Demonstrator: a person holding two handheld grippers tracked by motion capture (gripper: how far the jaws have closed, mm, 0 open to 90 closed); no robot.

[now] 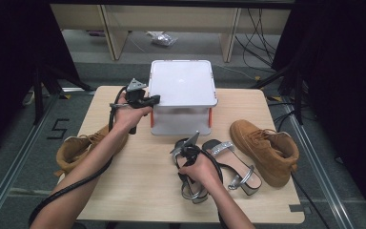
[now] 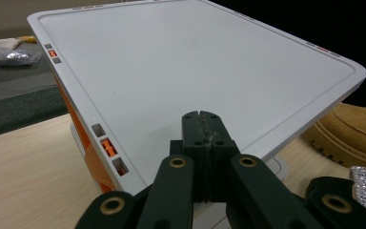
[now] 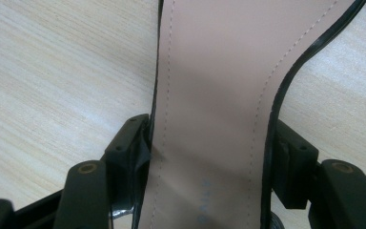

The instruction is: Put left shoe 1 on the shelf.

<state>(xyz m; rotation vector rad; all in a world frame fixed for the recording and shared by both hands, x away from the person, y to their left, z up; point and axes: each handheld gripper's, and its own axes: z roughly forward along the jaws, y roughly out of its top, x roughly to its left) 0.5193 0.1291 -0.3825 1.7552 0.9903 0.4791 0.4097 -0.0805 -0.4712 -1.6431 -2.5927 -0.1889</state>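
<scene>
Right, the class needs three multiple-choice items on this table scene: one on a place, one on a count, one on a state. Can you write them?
1. The right tool has its jaws either side of: A a boot; B a sandal; C the box lid.
2. Tan boots on the table: A one; B two; C three.
3. The left tool has its jaws: A wide open; B shut together; C round a strap.

1 B, the insole runs between the jaws. 2 B, one boot lies left, one right. 3 B, no gap shows between them.
</scene>
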